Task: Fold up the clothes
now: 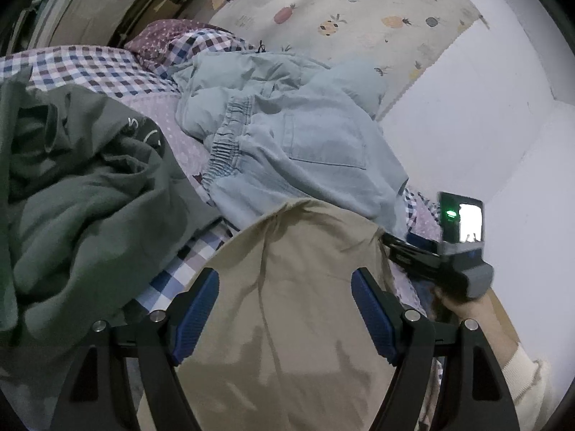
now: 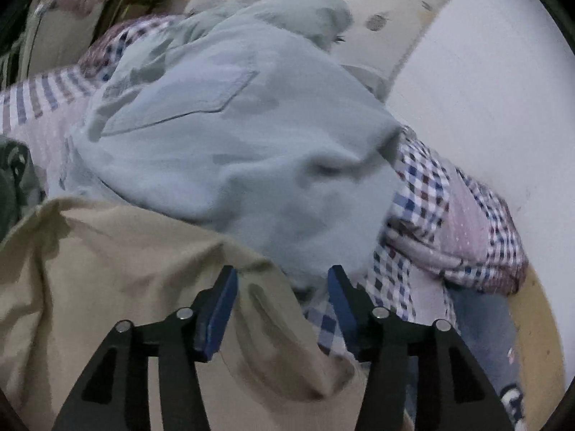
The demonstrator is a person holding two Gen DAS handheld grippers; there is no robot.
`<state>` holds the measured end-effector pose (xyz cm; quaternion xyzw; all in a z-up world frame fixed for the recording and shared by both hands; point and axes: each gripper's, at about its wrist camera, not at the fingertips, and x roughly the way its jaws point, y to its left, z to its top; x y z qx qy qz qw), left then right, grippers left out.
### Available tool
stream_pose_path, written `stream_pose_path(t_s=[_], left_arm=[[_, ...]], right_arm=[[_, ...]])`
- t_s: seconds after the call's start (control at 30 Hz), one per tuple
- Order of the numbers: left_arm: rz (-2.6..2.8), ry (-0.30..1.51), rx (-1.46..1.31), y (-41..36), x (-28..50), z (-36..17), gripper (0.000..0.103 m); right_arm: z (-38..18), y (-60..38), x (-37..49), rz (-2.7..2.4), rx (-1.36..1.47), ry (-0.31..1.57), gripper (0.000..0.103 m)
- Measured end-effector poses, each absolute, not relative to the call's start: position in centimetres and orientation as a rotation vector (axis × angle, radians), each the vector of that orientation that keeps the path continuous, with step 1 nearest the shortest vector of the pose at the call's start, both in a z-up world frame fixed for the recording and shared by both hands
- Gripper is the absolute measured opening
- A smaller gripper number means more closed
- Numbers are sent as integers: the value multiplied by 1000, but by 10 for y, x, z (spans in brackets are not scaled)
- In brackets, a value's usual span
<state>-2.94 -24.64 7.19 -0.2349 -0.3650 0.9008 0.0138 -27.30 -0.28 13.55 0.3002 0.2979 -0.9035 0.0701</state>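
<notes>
A: Nearest the lens is the beige garment (image 1: 287, 305) — it runs under the left claw (image 1: 284, 309), whose blue pads stand wide apart with cloth between them but nothing pinched.

B: And the right claw (image 2: 282, 309)?

A: Its pads are also apart, straddling the beige garment's edge (image 2: 151, 287) where it meets the light blue trousers (image 2: 233, 136). It grips nothing that I can see.

B: Where does the beige piece lie?

A: On the bed, over the checked bedspread (image 1: 90, 68). The trousers are heaped at twelve o'clock from it, elastic waistband and pocket up, and a dark green garment (image 1: 79, 186) is bunched at nine o'clock. The wall hanging with pineapples (image 1: 341, 10) is beyond, and the person's hand (image 1: 463, 305) holds the right tool at three o'clock.

B: Folded yet?

A: Hard to tell — the beige one looks fairly flat, the other two crumpled. To fold well I'd judge each claw should take only one layer at an outer edge, keep both at equal height, and lay the cloth down smooth, clear of the blue heap.
</notes>
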Motion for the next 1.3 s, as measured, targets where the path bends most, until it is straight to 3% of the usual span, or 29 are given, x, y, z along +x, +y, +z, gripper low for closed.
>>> stream_pose_path(t_s=[0.23, 0.6, 0.73, 0.93, 1.17, 1.3], left_arm=[[2788, -1053, -707, -224, -26, 80, 80], [2627, -544, -674, -113, 4, 117, 80], [2542, -329, -600, -50, 35, 136, 80], [2319, -250, -647, 57, 97, 143, 82], [2192, -17, -713, 194, 176, 123, 82], [2178, 92, -742, 254, 213, 104, 83]], right_arm=[[188, 82, -171, -2778, 802, 607, 68], [251, 264, 64, -3064, 682, 313, 75], [251, 322, 154, -3188, 700, 253, 76], [234, 372, 233, -3255, 743, 65, 77], [211, 430, 322, -3304, 793, -181, 77], [195, 439, 347, -3272, 812, -216, 77]])
